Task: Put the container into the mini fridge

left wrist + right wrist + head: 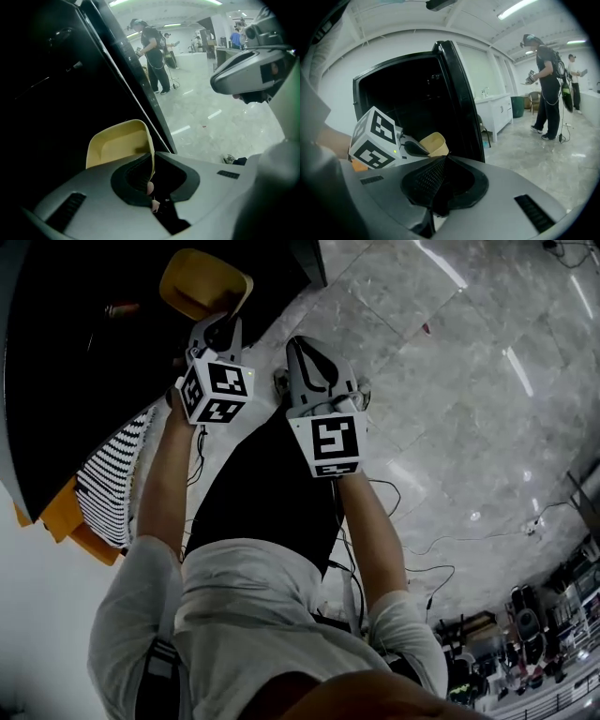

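Note:
A pale yellow container (204, 282) hangs by its rim from my left gripper (217, 324), which is shut on it, in front of the dark open mini fridge (84, 362). In the left gripper view the container (119, 145) tilts up out of the jaws of the left gripper (151, 173), with the fridge's black inside behind it. My right gripper (298, 343) is just to the right, shut with nothing in it. The right gripper view shows the right gripper (443, 159), the container (433, 143) and the fridge's open door (461, 108).
A striped object (112, 474) and orange pieces (61, 512) lie at the fridge's near left. Cables (422, 540) trail over the marble floor. A person (546, 89) stands farther off, beside a white cabinet (499, 112).

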Motion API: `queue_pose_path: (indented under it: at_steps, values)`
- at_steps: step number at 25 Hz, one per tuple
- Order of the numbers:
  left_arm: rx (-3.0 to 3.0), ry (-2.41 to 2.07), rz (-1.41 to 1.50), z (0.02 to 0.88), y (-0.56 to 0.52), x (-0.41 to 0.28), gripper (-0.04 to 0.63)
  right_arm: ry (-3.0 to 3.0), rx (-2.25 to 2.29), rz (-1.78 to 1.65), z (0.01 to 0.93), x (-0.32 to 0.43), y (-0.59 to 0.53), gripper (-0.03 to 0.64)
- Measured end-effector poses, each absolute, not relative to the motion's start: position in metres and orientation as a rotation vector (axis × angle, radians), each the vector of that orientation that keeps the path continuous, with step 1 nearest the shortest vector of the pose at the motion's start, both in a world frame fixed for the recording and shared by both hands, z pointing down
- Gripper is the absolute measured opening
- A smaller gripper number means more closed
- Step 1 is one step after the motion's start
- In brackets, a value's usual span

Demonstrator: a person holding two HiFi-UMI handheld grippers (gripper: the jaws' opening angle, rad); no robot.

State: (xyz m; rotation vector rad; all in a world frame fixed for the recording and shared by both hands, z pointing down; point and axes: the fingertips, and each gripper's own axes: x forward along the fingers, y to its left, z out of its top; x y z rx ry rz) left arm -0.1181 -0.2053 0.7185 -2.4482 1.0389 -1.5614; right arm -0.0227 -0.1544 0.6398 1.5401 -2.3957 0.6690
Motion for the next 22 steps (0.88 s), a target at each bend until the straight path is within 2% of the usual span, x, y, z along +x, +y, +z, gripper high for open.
queue_pose_path:
  at_steps: [22]
  values:
    - [-2.337,1.049,-1.671,0.767,-0.247,-0.145,0.031,-2.361,1.583,0.800,0.660,-0.011,-0.153,0.040]
